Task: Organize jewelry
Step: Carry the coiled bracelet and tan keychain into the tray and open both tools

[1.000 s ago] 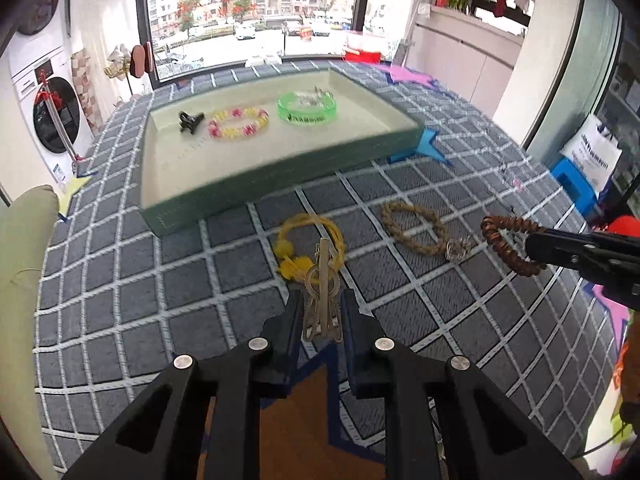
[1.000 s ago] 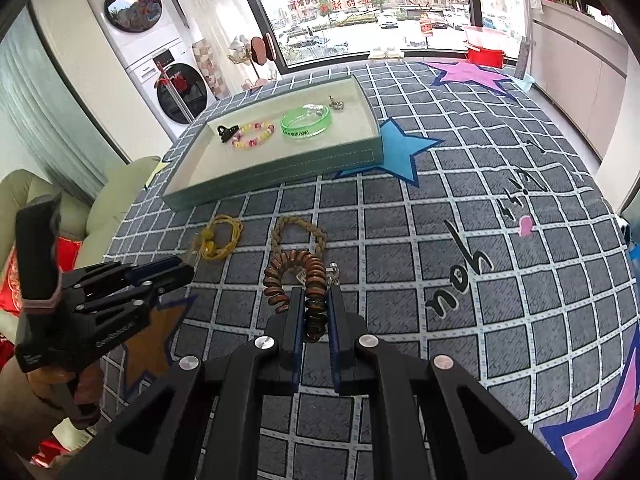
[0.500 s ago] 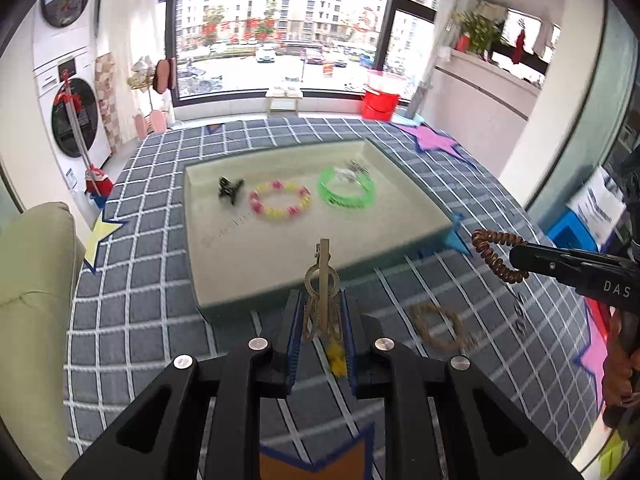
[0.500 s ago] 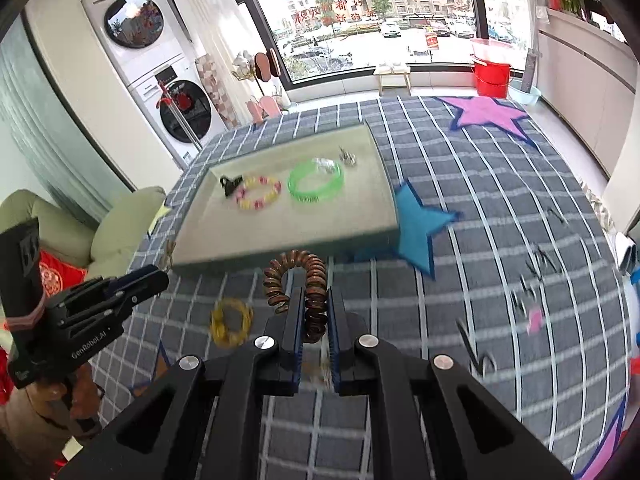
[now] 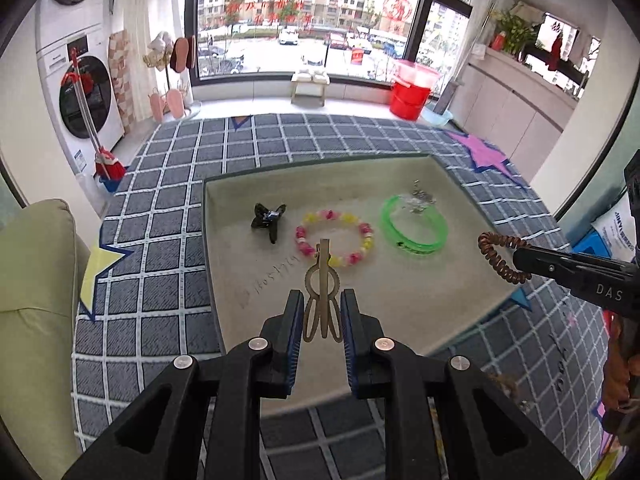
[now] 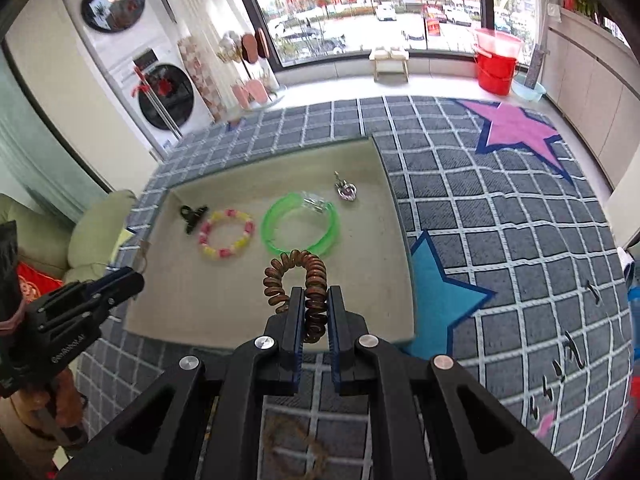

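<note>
— What's already in the tray (image 5: pixel 212 240)?
— A black clip (image 5: pixel 269 218), a pink-and-yellow bead bracelet (image 5: pixel 335 239), a green bangle (image 5: pixel 414 229), a small silver charm (image 6: pixel 345 191). Nothing blocks the near half.
— And the hands?
— Both tilted down over the tray. The left gripper (image 5: pixel 320 316) is clenched on a tan hair clip (image 5: pixel 321 292); the right gripper (image 6: pixel 314 312) pinches a brown coil hair tie (image 6: pixel 298 280)

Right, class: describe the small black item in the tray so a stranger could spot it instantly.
Find the shallow beige tray on the checked rug. At its far-left end lies a black hair clip, left of the pink-and-yellow bead bracelet. It alone is dark and not ring-shaped.
</note>
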`<state>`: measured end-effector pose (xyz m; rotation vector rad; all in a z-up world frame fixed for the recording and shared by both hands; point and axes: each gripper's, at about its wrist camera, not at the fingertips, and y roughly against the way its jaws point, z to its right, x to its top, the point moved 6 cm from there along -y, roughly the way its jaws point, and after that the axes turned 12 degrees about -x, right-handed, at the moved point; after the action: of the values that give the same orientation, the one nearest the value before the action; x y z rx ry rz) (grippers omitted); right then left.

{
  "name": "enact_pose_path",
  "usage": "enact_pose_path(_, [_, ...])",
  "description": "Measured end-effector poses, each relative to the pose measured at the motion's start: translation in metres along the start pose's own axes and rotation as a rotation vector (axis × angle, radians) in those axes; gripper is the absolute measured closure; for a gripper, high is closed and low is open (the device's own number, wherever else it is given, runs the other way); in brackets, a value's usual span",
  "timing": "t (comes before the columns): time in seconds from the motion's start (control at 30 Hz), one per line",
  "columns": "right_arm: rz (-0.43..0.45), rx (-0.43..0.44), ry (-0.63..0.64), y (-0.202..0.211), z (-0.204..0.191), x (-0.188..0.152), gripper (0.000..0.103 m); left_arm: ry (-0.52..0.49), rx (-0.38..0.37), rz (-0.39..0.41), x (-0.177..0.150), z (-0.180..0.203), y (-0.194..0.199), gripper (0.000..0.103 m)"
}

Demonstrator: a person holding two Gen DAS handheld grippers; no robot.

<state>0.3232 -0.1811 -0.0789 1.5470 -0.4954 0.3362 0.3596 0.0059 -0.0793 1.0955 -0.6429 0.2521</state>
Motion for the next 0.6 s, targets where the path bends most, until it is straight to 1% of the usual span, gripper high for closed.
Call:
enact_pose_path(0.17, [-0.058, -0.04, 0.013, -0.031, 0.004, 0.002, 0.091, 0.006, 0.006, -0.052, 0.001, -0.008, -0.027, 0.071])
enact_pose_path(0.27, [-0.07, -0.059, 0.009, -0.043, 0.008, 0.005, 0.091, -0.001, 0.029, -0.075, 0.002, -0.012, -0.041, 0.071])
enact_pose_path(0.4, [-0.07, -0.07, -0.003, -0.054, 0.01, 0.013, 0.091, 0.01, 0.035, -0.101, 0.004, -0.018, -0.057, 0.071])
enact_pose_path(0.47, [-0.066, -0.078, -0.002, -0.058, 0.01, 0.017, 0.091, 0.011, 0.041, -0.106, 0.004, -0.02, -0.062, 0.07])
enact_pose_path(0.6, [-0.067, -0.086, 0.011, -0.067, 0.008, 0.019, 0.091, -0.005, 0.058, -0.088, 0.006, -0.021, -0.064, 0.07])
